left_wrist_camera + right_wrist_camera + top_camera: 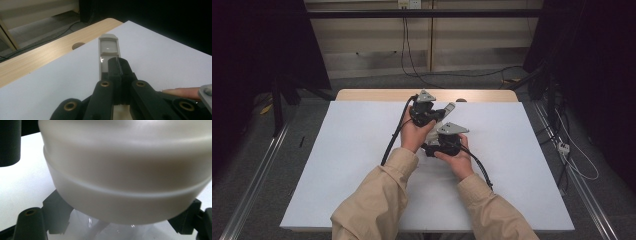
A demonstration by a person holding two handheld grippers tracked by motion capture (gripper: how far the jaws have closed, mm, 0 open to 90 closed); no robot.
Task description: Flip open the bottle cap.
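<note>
Closest to us, a pale round container (130,175) sits between the right claw's (443,141) spread jaws; we cannot tell whether they grip it. We see the left claw (117,65) pinching its flat cap (108,50) above the white tabletop (337,150). We judge that an uneven pull could let it slip.

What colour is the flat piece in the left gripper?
Pale grey-beige piece, clearest in the left gripper view.
</note>
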